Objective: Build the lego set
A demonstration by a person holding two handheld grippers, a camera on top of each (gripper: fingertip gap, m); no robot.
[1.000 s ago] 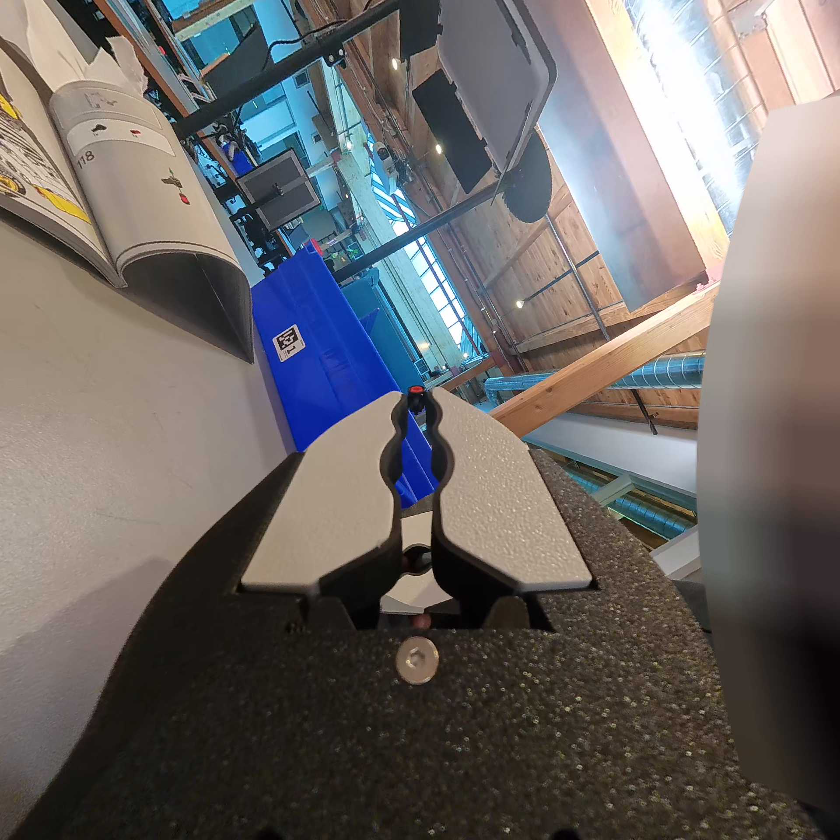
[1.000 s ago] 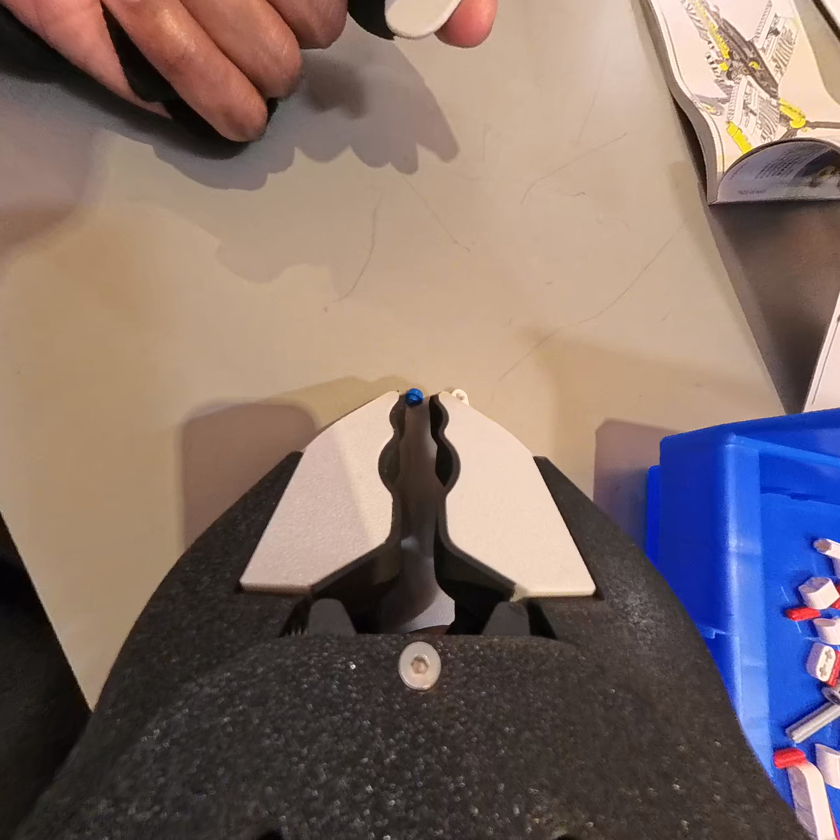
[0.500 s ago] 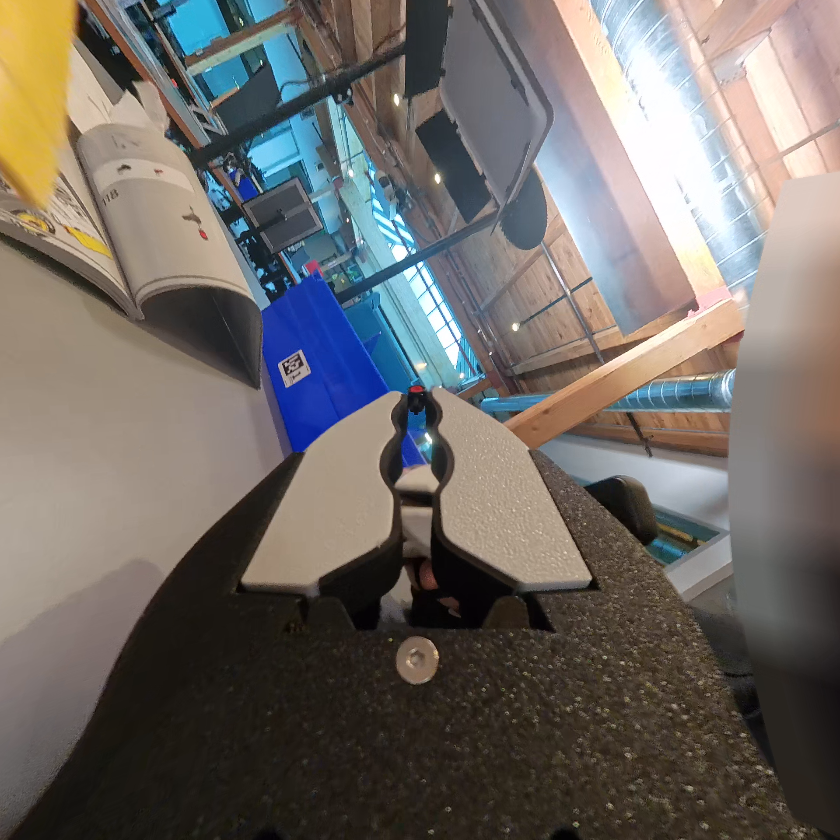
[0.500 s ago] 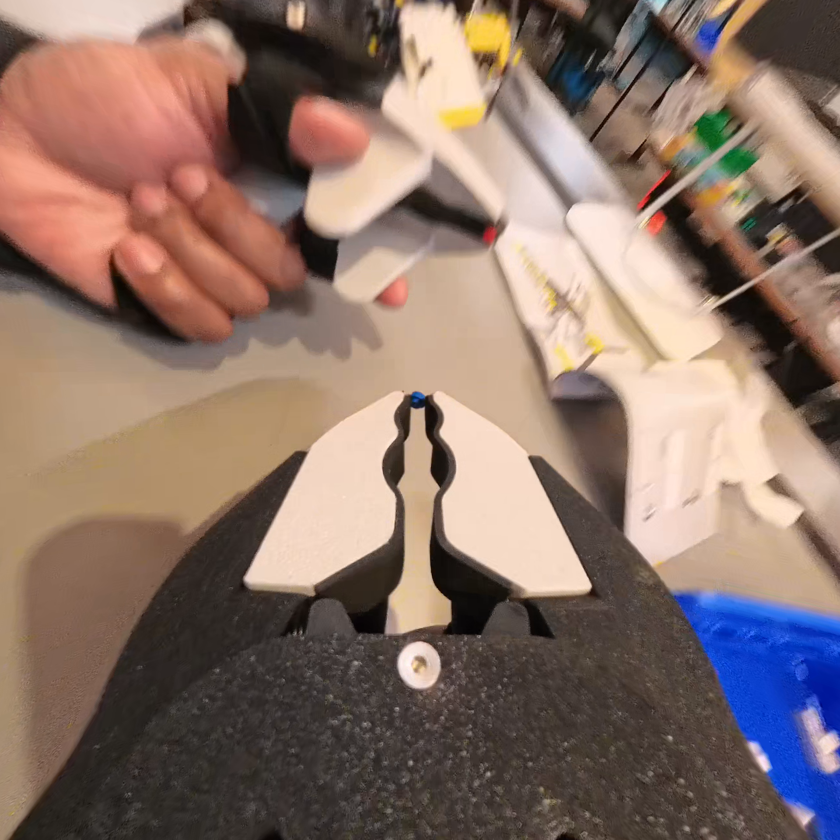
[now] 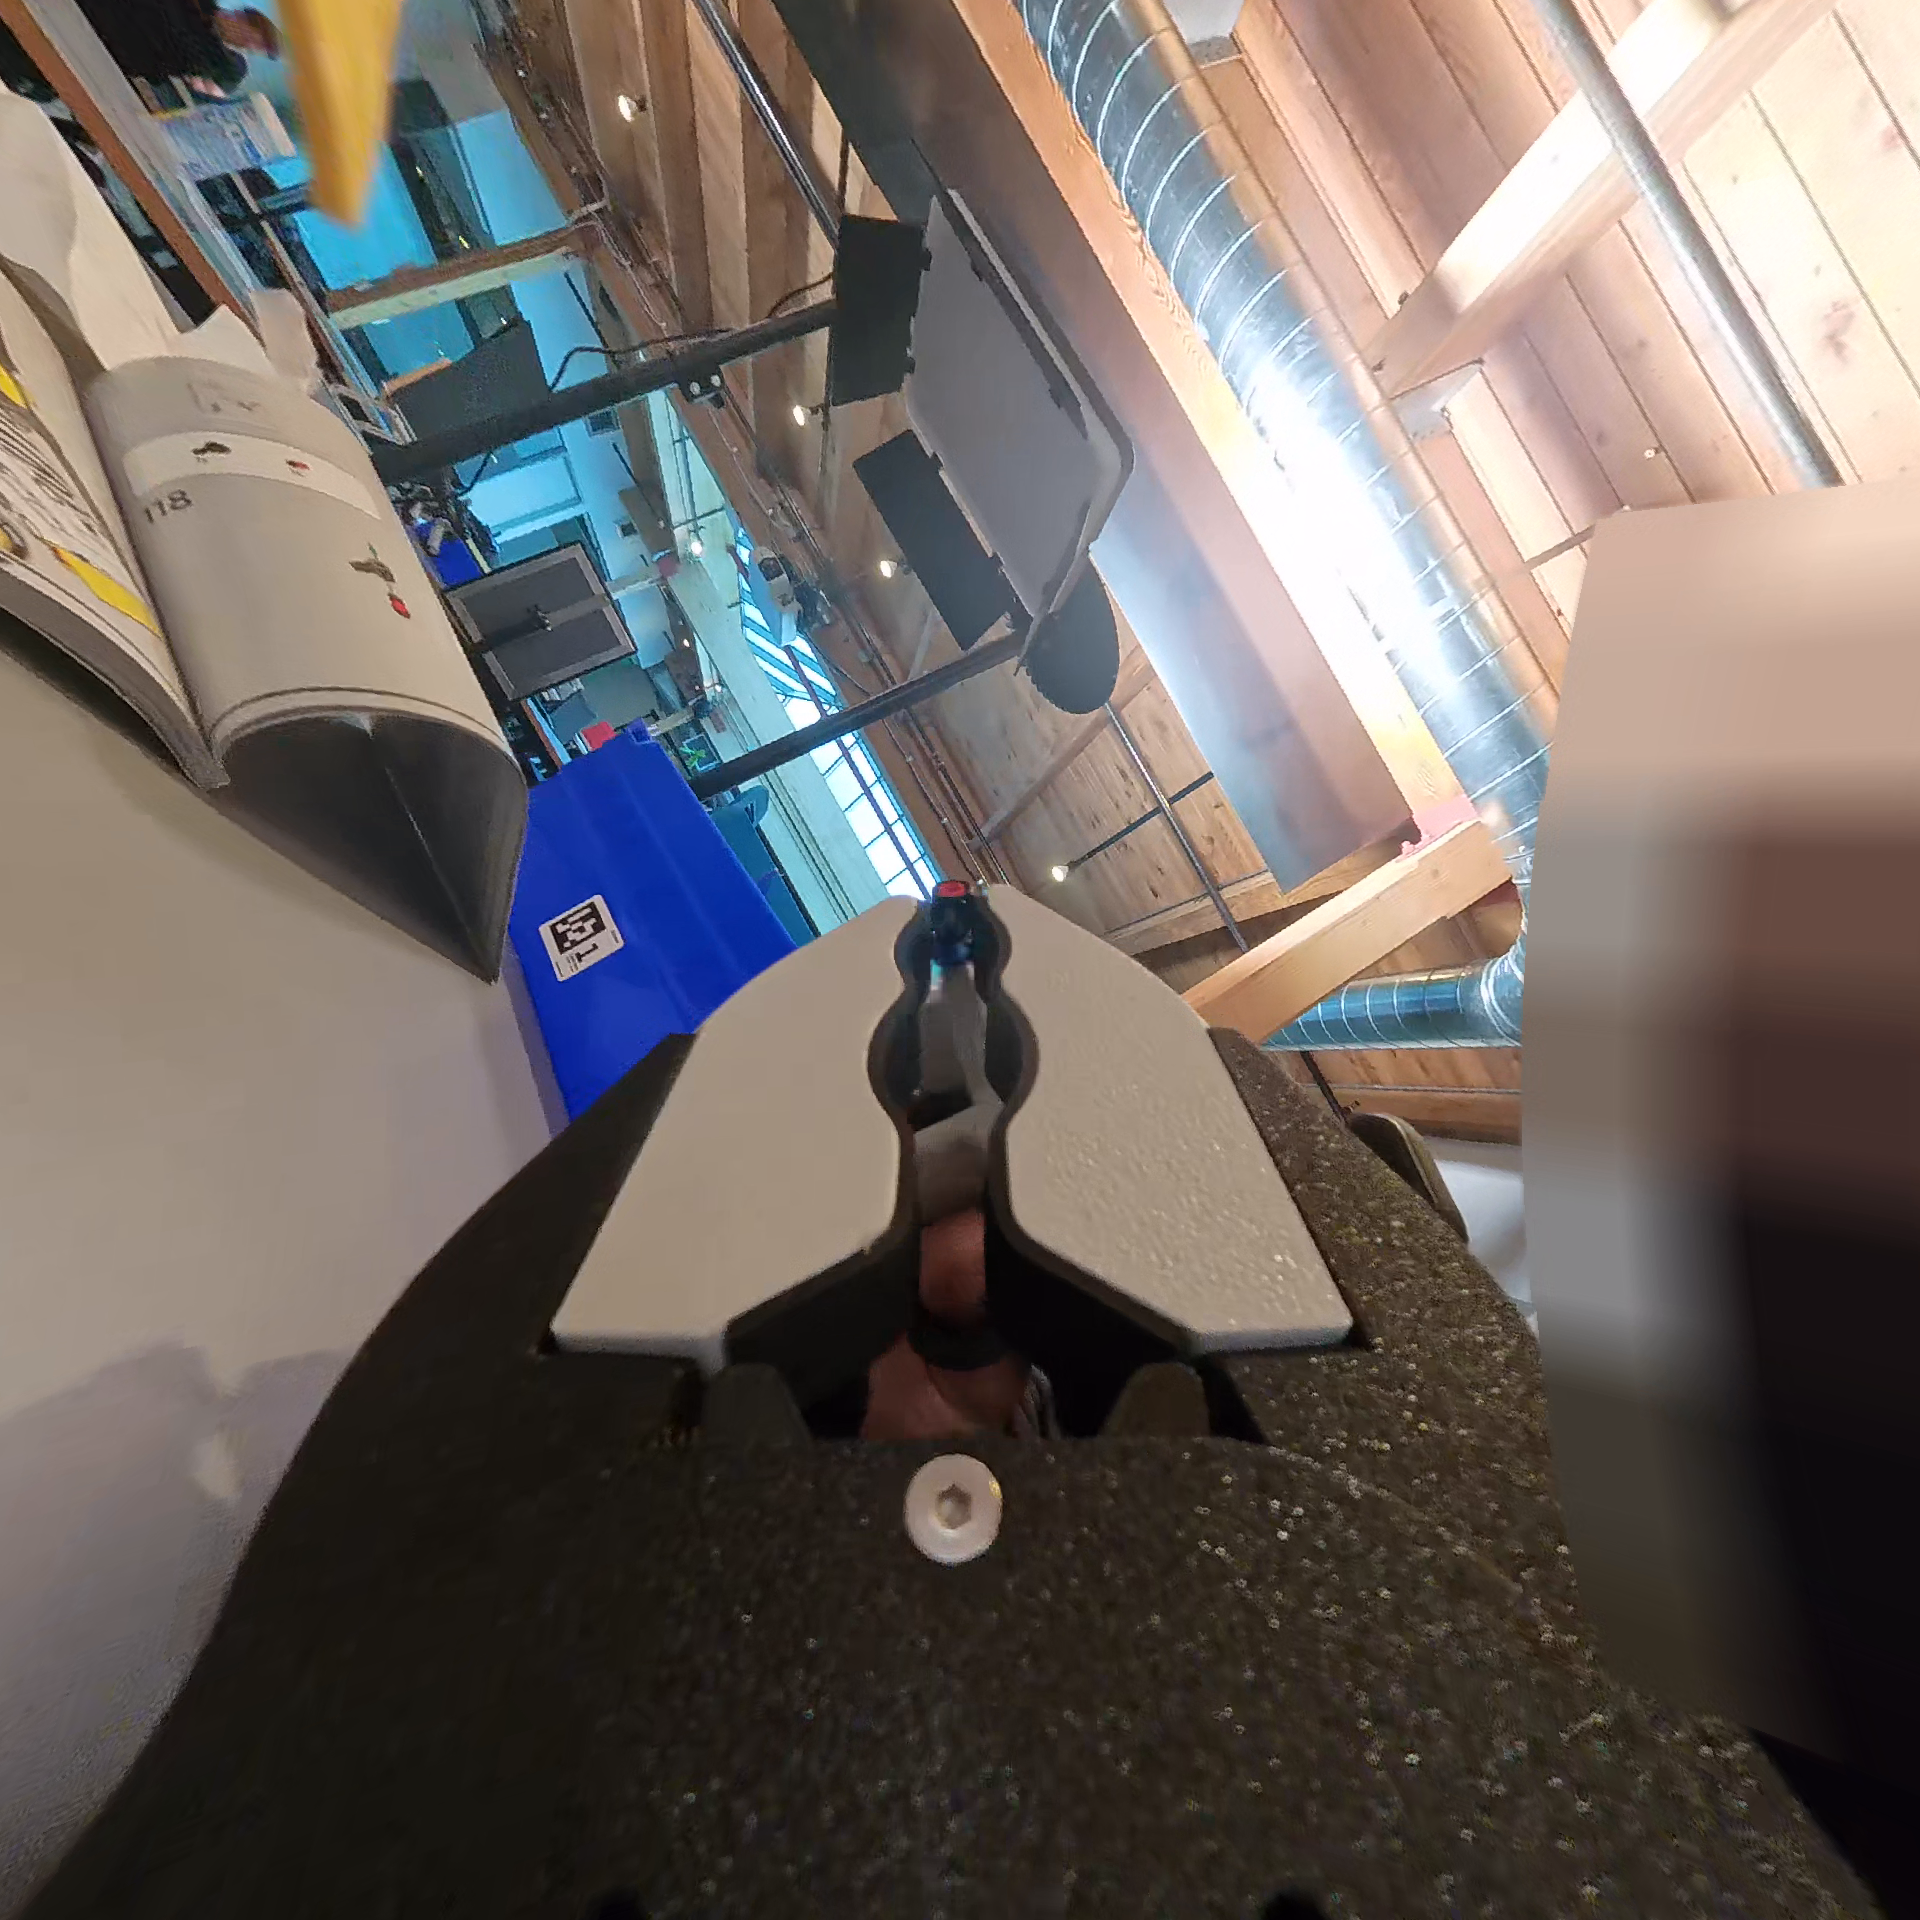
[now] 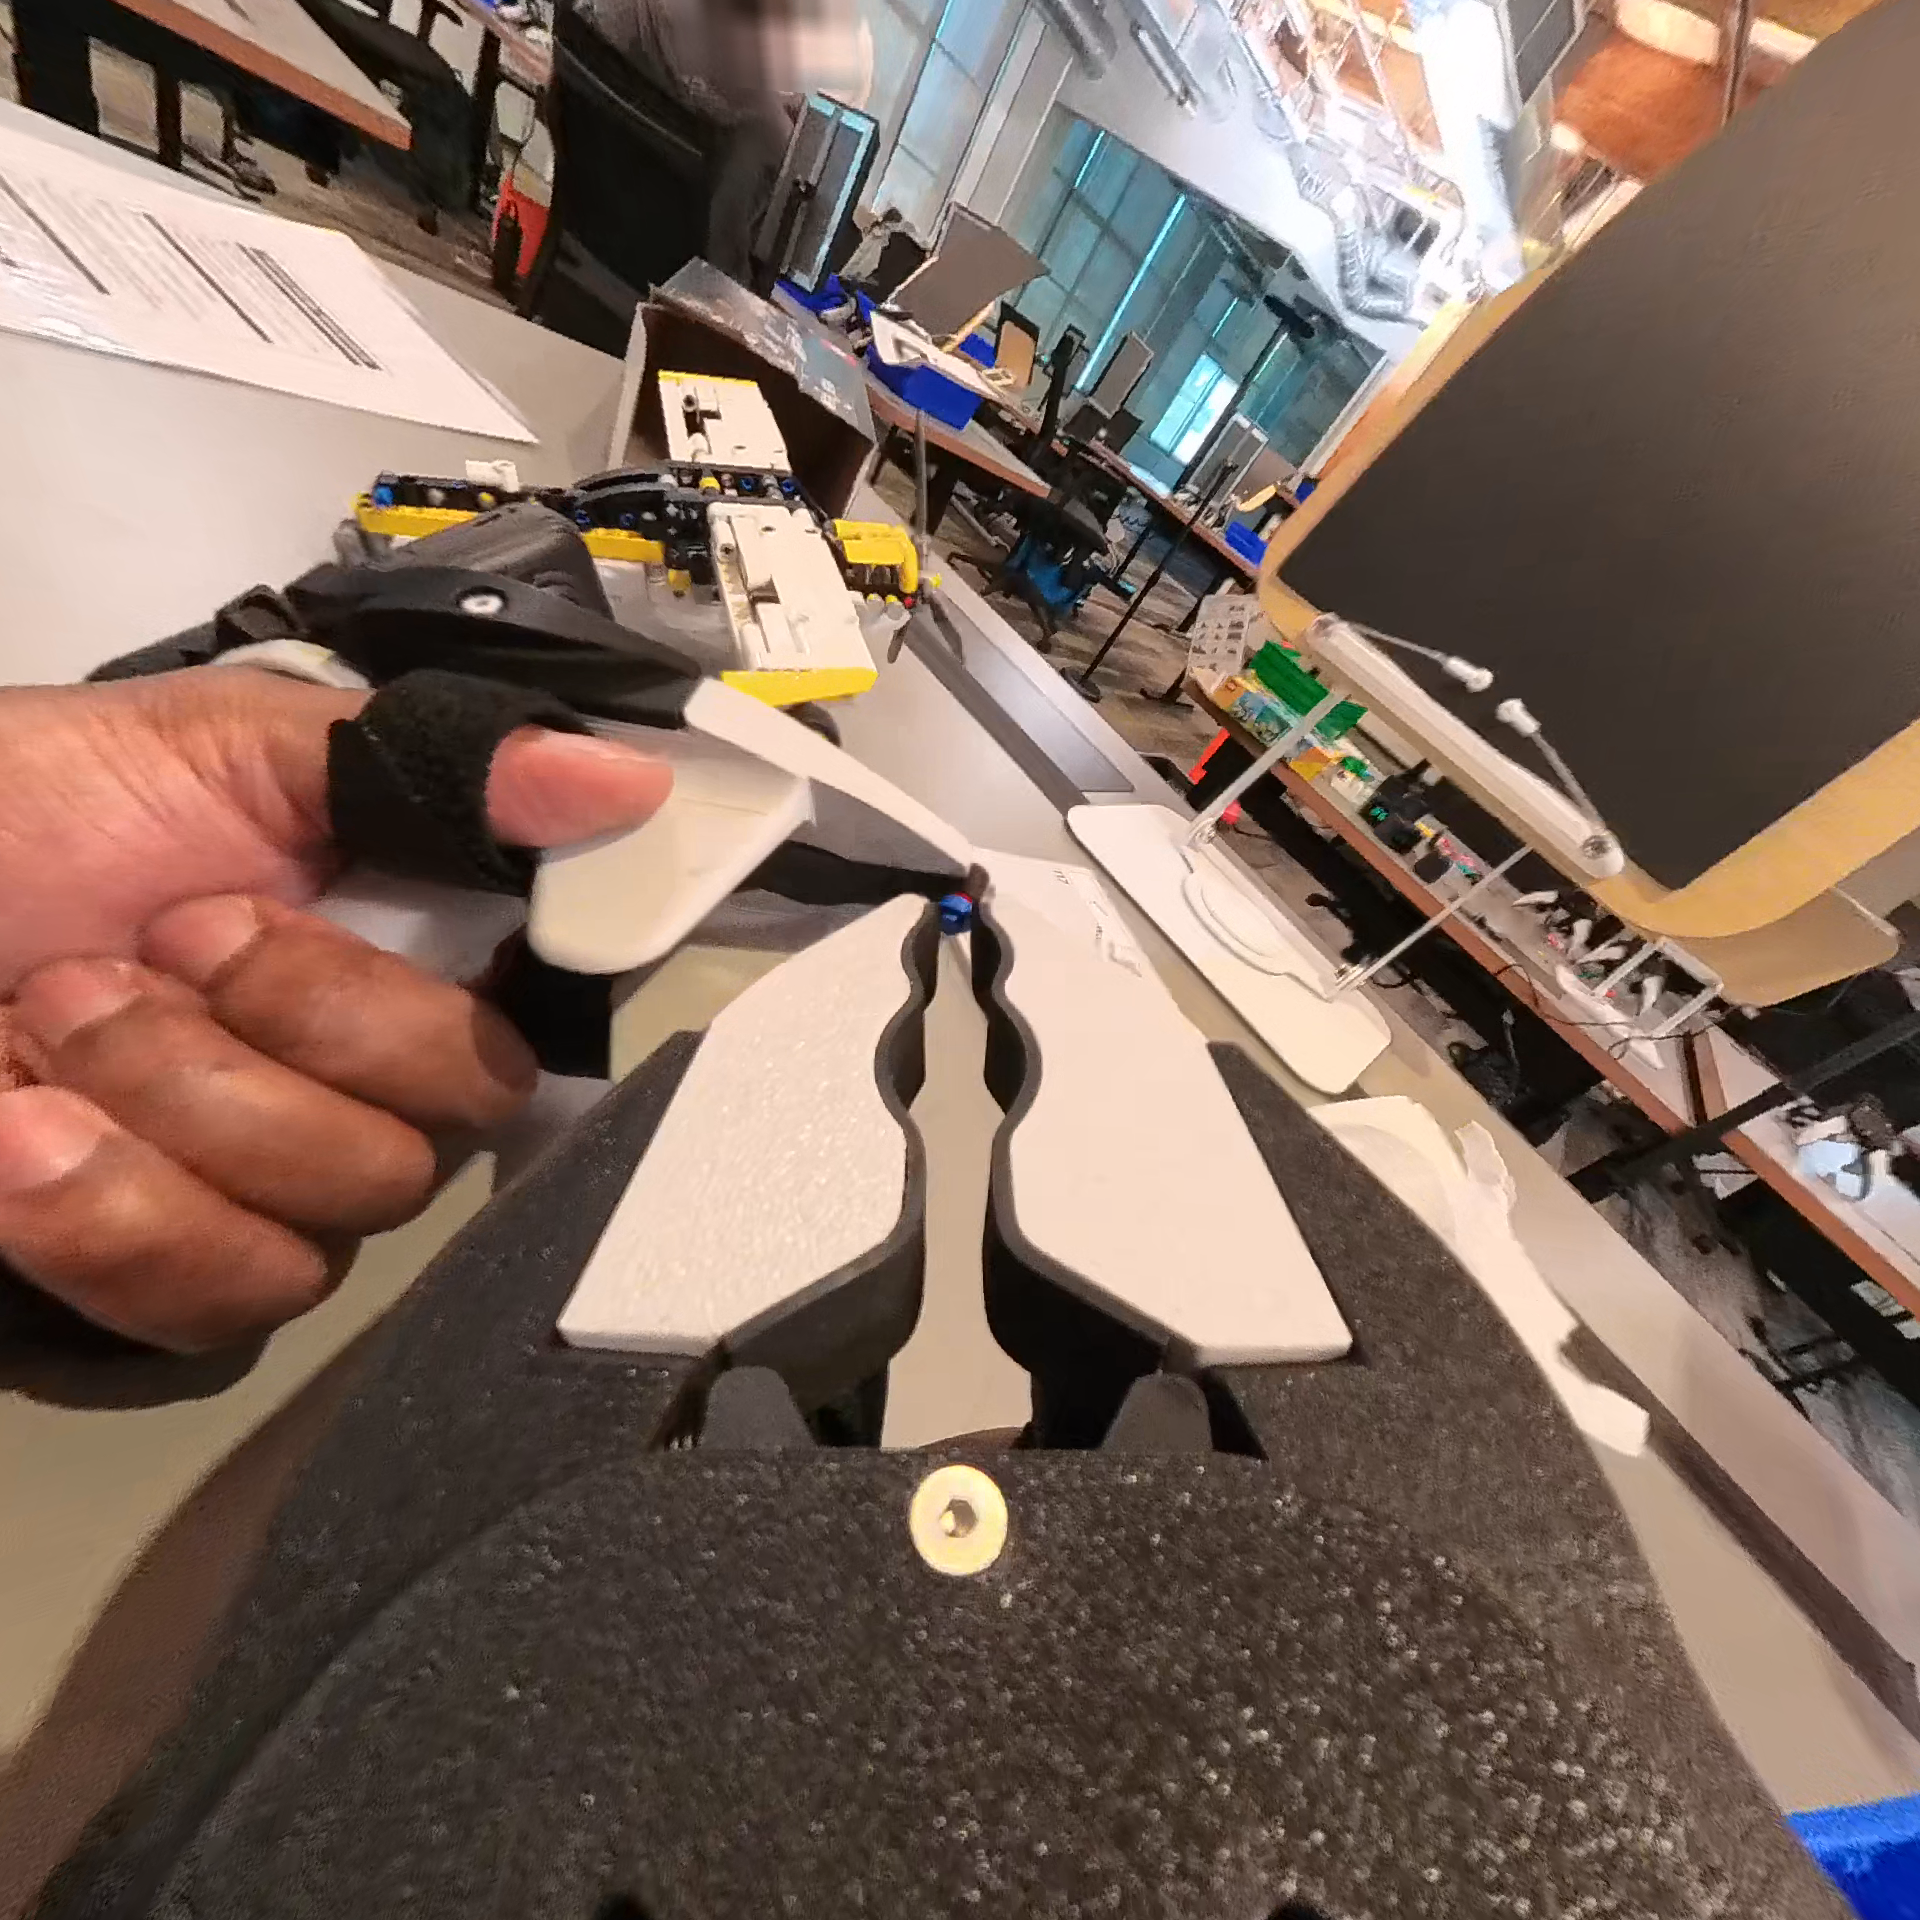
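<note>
a second before, the right gripper (image 6: 953,928) pointed down at the bench (image 6: 187,499), its tips just above the surface. by this moment we had it lifted and turned toward the room, tip to tip with the left gripper (image 5: 954,928), which had stayed put. the two held parts had come together.

the right gripper was nearly closed, both fingers (image 6: 810,1091) pinching a tiny blue piece (image 6: 952,913) at their very tips. the left gripper was closed about as far, on a small dark pin with a red end (image 5: 954,891). in the right wrist view that pin sat touching or just beside the blue piece; we could not tell if they were joined. the person's hand (image 6: 208,935) gripped the left tool, with a yellow, white and black brick-built model (image 6: 748,561) on the bench behind it.

the blue bin (image 5: 644,914), with its black and white marker sticker, stood beside the open booklet (image 5: 260,582). only its outer wall showed, so its contents were hidden; earlier the right wrist view had shown small white and red parts inside.
</note>
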